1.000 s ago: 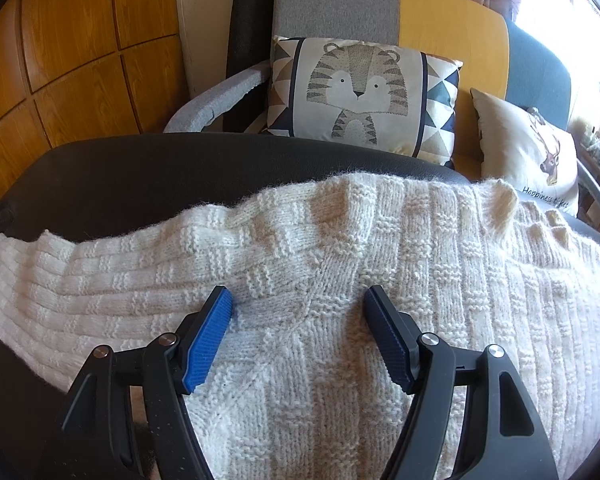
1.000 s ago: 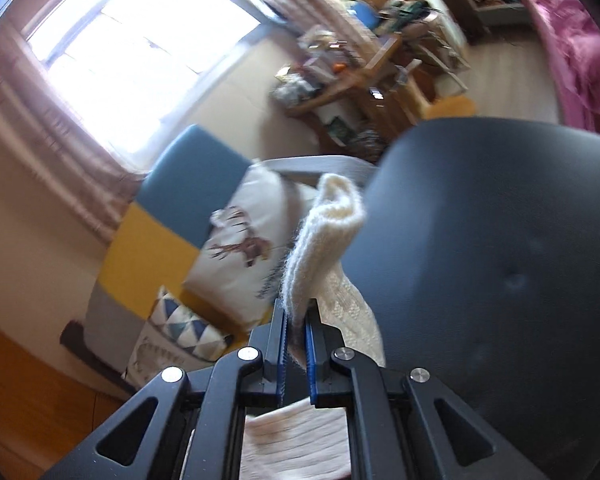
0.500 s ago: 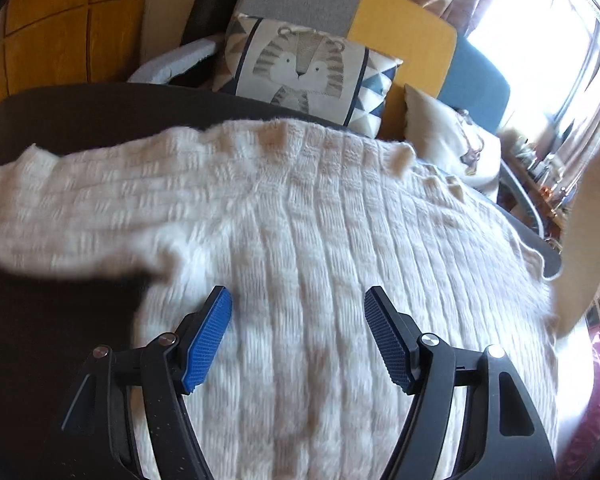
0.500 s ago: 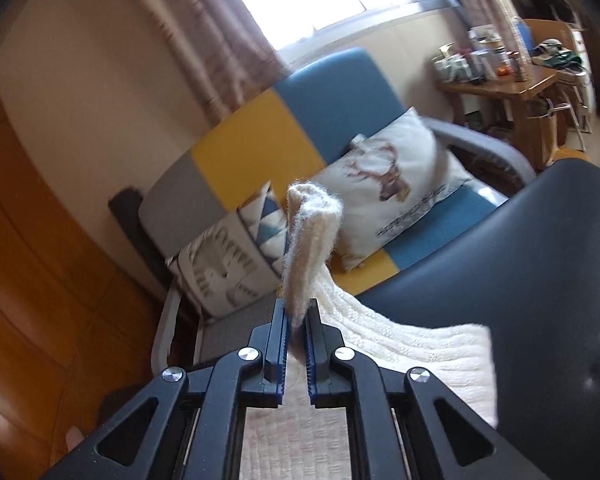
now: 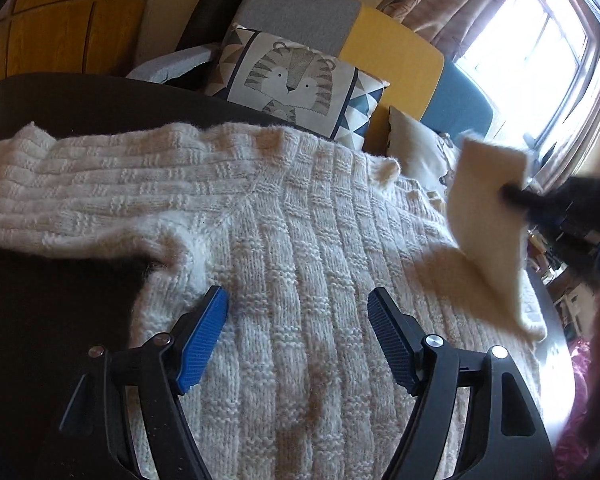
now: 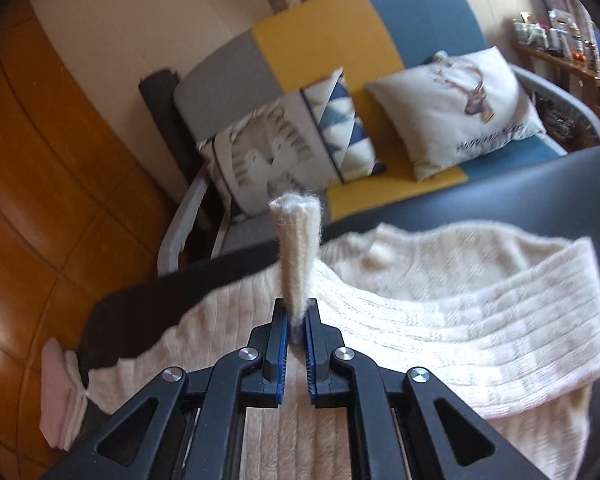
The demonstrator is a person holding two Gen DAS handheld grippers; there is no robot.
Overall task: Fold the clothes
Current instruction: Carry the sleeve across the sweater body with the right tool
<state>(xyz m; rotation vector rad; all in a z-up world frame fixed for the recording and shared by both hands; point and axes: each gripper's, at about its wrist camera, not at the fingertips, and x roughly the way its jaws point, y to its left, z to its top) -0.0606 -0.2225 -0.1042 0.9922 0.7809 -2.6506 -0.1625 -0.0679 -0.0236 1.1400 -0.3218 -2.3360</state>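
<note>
1. The right gripper (image 6: 296, 322) has its fingers (image 6: 281, 344) pinched tight on the cuff (image 6: 296, 248) of the sweater's sleeve (image 6: 500, 332).
2. A second ago the cuff was out past the sweater's edge. Now it is over the sweater's middle, so the sleeve is being folded in.
3. The left gripper (image 5: 298, 320) has its fingers (image 5: 204, 334) wide, holding nothing, just above the cream knit sweater (image 5: 300, 240).
4. The sweater lies flat on the dark counter (image 5: 52, 300).

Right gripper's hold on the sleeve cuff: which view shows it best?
The right wrist view: the right gripper is shut on the cream sleeve cuff, sharp and centred. The left wrist view shows that gripper only blurred at the frame's right edge.
</note>
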